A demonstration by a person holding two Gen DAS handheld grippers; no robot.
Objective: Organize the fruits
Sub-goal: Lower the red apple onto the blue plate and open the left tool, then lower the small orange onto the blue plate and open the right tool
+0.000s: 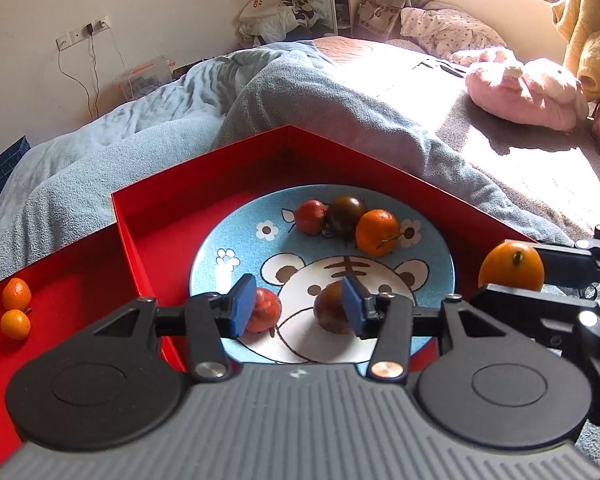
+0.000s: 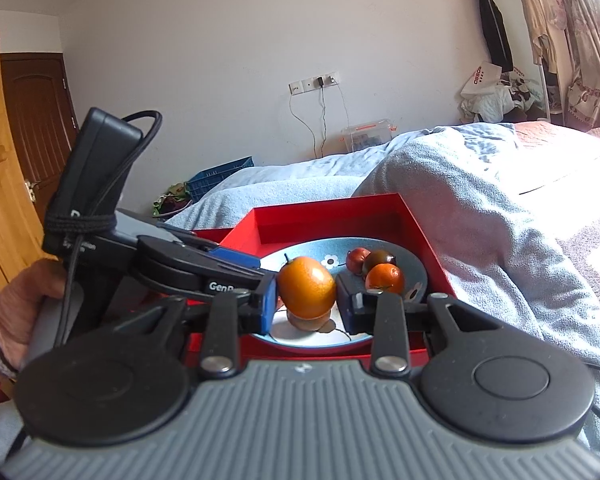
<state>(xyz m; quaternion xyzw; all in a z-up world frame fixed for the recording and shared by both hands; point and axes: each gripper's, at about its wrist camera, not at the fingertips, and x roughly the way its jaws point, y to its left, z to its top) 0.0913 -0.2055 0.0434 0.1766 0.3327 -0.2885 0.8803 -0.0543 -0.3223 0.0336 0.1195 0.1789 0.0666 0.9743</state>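
A blue tiger-face plate lies in a red box. On its far side sit a red tomato, a dark tomato and a small orange. Two reddish tomatoes lie near the plate's front. My left gripper is open and empty, hovering over them. My right gripper is shut on an orange and holds it above the plate; it shows at the right of the left wrist view.
Two small oranges lie in the red lid tray to the left. The box rests on a bed with a grey-blue blanket. A pink plush toy lies at the far right.
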